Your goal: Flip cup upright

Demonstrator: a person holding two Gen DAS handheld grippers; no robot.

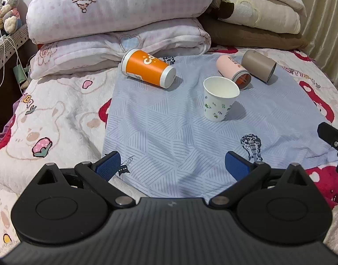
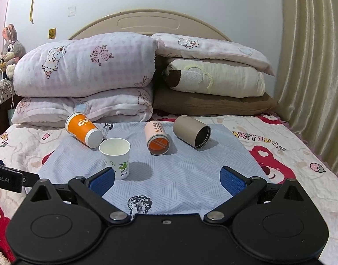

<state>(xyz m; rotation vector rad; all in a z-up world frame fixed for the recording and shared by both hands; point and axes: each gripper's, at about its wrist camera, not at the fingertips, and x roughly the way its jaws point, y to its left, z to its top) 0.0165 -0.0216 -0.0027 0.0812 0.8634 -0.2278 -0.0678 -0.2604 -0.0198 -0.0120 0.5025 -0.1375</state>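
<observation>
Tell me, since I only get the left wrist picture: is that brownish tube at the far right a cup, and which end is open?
Observer: Yes, a cup. The right wrist view looks straight into the tan cup's dark open mouth; it lies on its side.
Operator: Is the other gripper holding anything?
Observer: No. The right gripper has its fingers spread wide, nothing between them.
Operator: What's at the very back?
Observer: A beige curved headboard.

Left gripper (image 1: pixel 173 166): black ribbed body, two round black discs, black linkage bars with silver pivot pins, blue textured pads (image 1: pixel 108 166). Right gripper (image 2: pixel 168 180): identical construction; small screw at centre of body. White lettering "obot.AI" at left frame edge.
</observation>
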